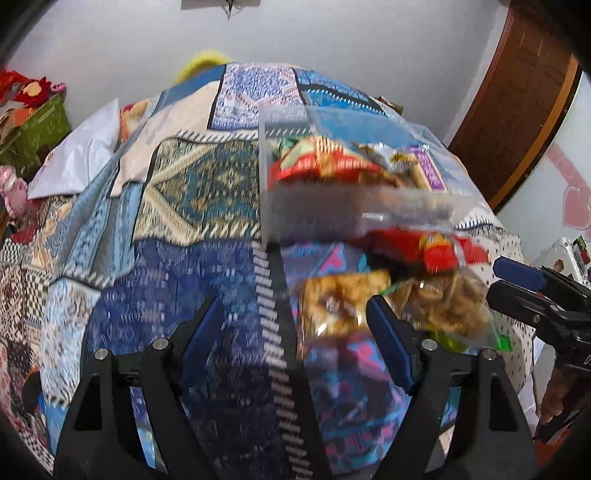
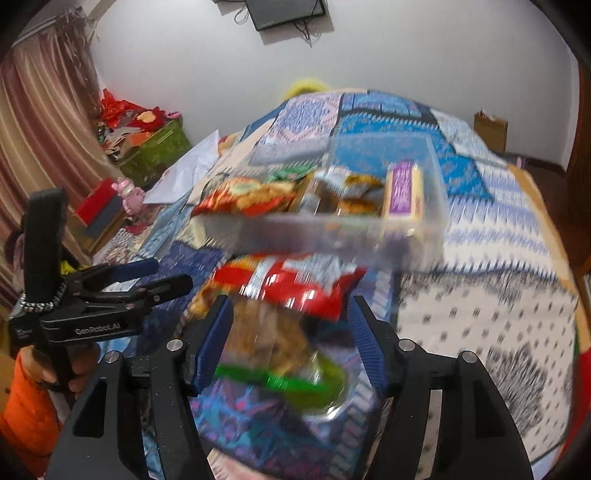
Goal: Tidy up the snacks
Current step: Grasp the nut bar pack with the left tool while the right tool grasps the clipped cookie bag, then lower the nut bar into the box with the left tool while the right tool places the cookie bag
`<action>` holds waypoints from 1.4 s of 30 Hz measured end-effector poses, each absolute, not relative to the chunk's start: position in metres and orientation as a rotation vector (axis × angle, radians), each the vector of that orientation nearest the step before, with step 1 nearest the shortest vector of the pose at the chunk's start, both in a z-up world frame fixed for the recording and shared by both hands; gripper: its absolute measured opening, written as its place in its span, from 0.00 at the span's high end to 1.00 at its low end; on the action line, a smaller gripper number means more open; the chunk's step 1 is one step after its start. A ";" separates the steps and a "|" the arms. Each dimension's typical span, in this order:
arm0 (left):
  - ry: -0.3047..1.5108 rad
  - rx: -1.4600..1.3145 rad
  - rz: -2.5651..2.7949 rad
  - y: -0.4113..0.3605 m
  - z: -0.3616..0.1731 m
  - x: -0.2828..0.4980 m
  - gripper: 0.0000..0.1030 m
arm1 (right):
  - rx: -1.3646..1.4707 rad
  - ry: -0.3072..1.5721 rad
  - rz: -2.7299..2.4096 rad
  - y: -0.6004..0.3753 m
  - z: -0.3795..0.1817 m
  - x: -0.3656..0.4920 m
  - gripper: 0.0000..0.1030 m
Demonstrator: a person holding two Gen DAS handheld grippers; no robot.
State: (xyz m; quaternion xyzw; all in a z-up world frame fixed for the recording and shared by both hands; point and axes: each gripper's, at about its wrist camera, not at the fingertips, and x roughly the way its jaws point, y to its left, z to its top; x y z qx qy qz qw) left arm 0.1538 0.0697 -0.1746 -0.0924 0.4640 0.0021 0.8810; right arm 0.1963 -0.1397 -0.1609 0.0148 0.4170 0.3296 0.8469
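A clear plastic bin (image 1: 332, 210) (image 2: 332, 236) sits on the patterned bedspread and holds several snack packs, among them a red pack (image 1: 321, 164) (image 2: 251, 199) and a purple-labelled box (image 1: 428, 170) (image 2: 402, 192). In front of it lie a red snack bag (image 1: 436, 247) (image 2: 295, 284), a clear bag of brown snacks with a green strip (image 1: 443, 306) (image 2: 273, 347), and a yellow-brown snack bag (image 1: 340, 299). My left gripper (image 1: 291, 317) is open over the bedspread, left of these bags. My right gripper (image 2: 291, 332) is open, its fingers on either side of the clear bag.
The bedspread (image 1: 184, 221) covers a bed. A white pillow (image 1: 81, 155) and a green box with red clutter (image 2: 155, 147) lie at the left. A wooden door (image 1: 517, 92) is at the right. A screen (image 2: 284, 13) hangs on the wall.
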 end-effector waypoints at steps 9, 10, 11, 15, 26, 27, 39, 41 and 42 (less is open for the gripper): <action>1.011 -0.218 -0.010 0.064 -0.192 0.143 0.23 | 0.023 0.929 0.730 -0.119 -0.176 0.200 0.33; 1.012 -0.217 -0.013 0.062 -0.193 0.142 0.23 | 0.018 0.934 0.735 -0.116 -0.178 0.201 0.33; 1.011 -0.217 -0.018 0.061 -0.193 0.143 0.23 | 0.010 0.939 0.740 -0.113 -0.180 0.202 0.33; 1.014 -0.214 -0.040 0.056 -0.192 0.146 0.23 | 0.016 0.953 0.756 -0.109 -0.187 0.205 0.41; 1.059 -0.201 -0.091 0.031 -0.200 0.174 0.22 | 0.008 0.867 0.752 -0.129 -0.166 0.197 0.71; 1.064 -0.197 -0.088 0.030 -0.201 0.176 0.20 | 0.007 0.864 0.748 -0.131 -0.166 0.197 0.71; 1.041 -0.172 -0.029 0.025 -0.219 0.201 0.26 | -0.033 0.904 0.731 -0.130 -0.177 0.204 0.54; 1.020 -0.158 -0.025 0.026 -0.218 0.197 0.26 | -0.037 0.922 0.728 -0.127 -0.183 0.207 0.47; 1.013 -0.153 -0.024 0.027 -0.218 0.193 0.27 | -0.033 0.923 0.726 -0.126 -0.185 0.207 0.45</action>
